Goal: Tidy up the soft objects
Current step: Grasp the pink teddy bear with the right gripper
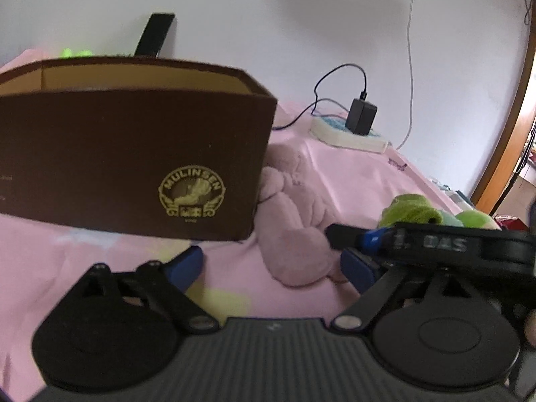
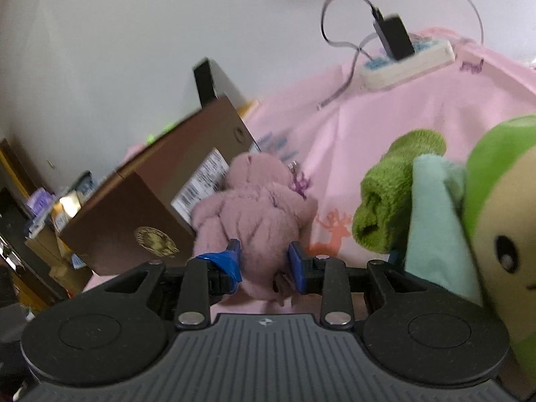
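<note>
Covering surface: pink printed bedsheet [image 1: 351, 174]. Brown open-top Mulinsen box [image 1: 134, 154] stands on sheet. Pink plush toy [image 2: 254, 207] lies just right of box, touching its side panel. Green plush toy [image 2: 495, 207] with teal cloth [image 2: 432, 221] and green sock [image 2: 388, 197] lies right of pink plush. White power strip [image 1: 348, 134] near wall, black adapter [image 1: 361, 117] plugged in. Left gripper [image 1: 274, 268]: jaws wide apart, empty. Right gripper [image 2: 264, 261]: blue pads clamped on pink plush.
</note>
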The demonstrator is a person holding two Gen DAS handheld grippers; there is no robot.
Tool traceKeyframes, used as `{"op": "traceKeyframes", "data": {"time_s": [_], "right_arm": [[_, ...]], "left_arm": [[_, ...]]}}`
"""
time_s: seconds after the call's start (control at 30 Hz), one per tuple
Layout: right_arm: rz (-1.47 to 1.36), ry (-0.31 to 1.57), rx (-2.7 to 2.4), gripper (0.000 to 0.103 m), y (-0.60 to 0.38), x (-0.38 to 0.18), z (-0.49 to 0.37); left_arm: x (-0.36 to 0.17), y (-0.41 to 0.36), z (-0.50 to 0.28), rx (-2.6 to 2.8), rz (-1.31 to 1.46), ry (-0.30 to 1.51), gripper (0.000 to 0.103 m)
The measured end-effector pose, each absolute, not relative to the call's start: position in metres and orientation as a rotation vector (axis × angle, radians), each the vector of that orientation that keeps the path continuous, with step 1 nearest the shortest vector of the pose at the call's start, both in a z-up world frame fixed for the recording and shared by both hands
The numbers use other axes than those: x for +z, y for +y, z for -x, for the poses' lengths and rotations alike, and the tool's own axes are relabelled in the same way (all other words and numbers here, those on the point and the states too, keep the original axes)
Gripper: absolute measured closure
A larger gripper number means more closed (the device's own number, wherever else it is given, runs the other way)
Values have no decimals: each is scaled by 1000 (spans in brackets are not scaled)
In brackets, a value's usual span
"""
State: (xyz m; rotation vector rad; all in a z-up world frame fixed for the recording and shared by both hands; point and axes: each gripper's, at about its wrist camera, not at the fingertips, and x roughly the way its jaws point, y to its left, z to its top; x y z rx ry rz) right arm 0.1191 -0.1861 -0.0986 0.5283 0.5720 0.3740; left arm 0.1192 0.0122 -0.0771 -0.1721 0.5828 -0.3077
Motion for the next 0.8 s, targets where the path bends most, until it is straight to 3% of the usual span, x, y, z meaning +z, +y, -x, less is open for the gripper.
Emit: {"op": "traceKeyframes", "data": {"time_s": [0.07, 0.23, 0.3, 0.43, 0.8], "right_arm": [[-546, 618, 389, 89, -186, -101, -129], [-510, 638, 391, 94, -184, -97, -128], [-523, 635, 398, 94, -187, -97, -125], [-620, 622, 430, 94, -199, -98, -114], [-655, 572, 457, 94, -215, -102, -36]], "left_arm": [[-77, 12, -118, -306, 164, 577, 21], [-79, 12, -119, -346, 162, 584, 51], [-79, 13, -117, -369, 164, 570, 68], [-75, 15, -101, -389, 156, 489, 70], [-75, 12, -31, -482, 100, 499, 71]]}}
